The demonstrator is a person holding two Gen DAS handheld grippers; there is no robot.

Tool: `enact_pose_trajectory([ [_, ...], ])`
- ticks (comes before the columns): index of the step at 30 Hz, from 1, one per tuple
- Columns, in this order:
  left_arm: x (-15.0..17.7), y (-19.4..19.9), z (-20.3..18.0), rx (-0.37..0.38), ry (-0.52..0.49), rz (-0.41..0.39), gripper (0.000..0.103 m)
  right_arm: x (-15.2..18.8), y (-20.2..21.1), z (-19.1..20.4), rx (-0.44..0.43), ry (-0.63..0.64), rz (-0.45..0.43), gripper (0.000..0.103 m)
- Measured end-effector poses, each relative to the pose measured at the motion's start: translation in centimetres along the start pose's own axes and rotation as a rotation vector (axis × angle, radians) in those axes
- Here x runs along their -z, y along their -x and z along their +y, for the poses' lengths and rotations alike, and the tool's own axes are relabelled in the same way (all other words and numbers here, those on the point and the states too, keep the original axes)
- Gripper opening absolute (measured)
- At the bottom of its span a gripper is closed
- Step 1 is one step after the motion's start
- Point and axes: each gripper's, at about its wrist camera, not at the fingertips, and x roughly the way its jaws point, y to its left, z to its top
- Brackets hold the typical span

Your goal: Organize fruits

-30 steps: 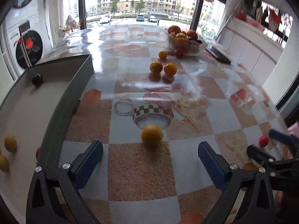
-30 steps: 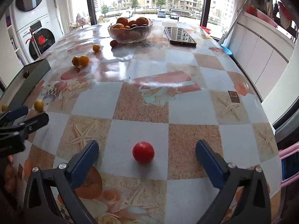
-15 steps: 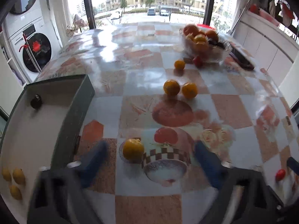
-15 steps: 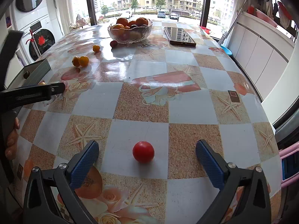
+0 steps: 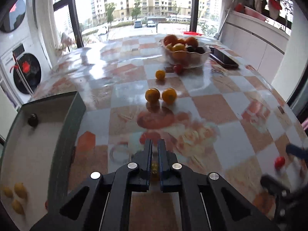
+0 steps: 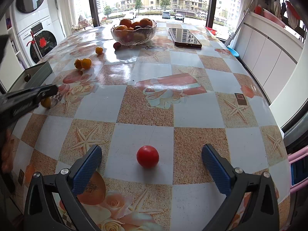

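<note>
Both wrist views tilt down, sharing fruit bowl (image 5: 184, 54).

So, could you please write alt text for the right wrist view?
A red tomato lies on the patterned table, apart from and between the open blue fingers of the right gripper. Farther away stand a glass fruit bowl and a phone.

Daylight came through the tall dark-framed windows (image 6: 154, 0) with pale apartment blocks outside, and it shone on the glossy checkered tablecloth with starfish and roses (image 6: 192, 111), while stacked white washing machines (image 6: 36, 32) stood at the left and white low cabinets (image 6: 269, 57) at the right.
</note>
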Motion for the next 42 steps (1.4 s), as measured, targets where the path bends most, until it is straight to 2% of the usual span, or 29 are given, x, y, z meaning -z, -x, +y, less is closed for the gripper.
enact_pose_trajectory([
  [8,0.4,0.1,0.2,-0.061,0.023,0.012,0.008,0.0,0.1,0.0,-0.001,-0.003,-0.001,0.103],
  [9,0.5,0.1,0.4,-0.062,0.03,0.017,0.019,0.0,0.1,0.0,-0.001,-0.002,-0.001,0.103],
  [10,0.6,-0.1,0.5,-0.061,0.033,0.031,0.044,-0.1,0.1,0.0,0.0,-0.002,0.0,0.103],
  [11,0.8,-0.5,0.7,-0.068,0.042,0.049,0.059,-0.1,0.1,0.1,0.001,-0.002,0.0,0.103],
  [12,1.0,-0.6,0.9,-0.081,0.055,0.044,0.066,-0.1,0.1,0.1,0.001,-0.001,0.0,0.103],
  [16,1.0,-0.8,1.5,-0.042,0.087,0.053,0.066,-0.1,0.1,0.1,0.002,-0.001,0.0,0.103],
  [21,1.2,-0.8,1.4,-0.05,0.09,0.054,0.065,-0.1,0.1,0.0,0.0,-0.002,0.0,0.103],
  [23,1.2,-0.7,1.4,-0.035,0.09,0.047,0.049,-0.1,0.1,0.1,0.0,-0.002,0.0,0.103],
  [24,1.2,-0.5,1.3,-0.033,0.085,0.044,0.031,-0.1,0.1,0.0,0.0,-0.002,0.0,0.103],
  [25,1.1,-0.5,1.2,-0.026,0.078,0.046,0.024,-0.1,0.2,0.1,0.0,-0.002,0.0,0.103],
  [26,1.1,-0.5,1.0,-0.024,0.07,0.045,0.022,-0.1,0.1,0.0,0.0,-0.002,0.0,0.103],
  [31,1.7,0.1,0.9,-0.031,0.075,0.046,0.022,-0.1,0.1,0.0,0.001,-0.002,0.0,0.103],
  [39,2.2,0.4,-0.1,-0.102,0.07,0.041,0.023,-0.1,0.1,0.0,0.001,-0.002,0.0,0.103],
  [42,2.2,0.4,-0.1,-0.108,0.07,0.041,0.023,-0.1,0.1,0.0,0.001,-0.002,0.0,0.103],
])
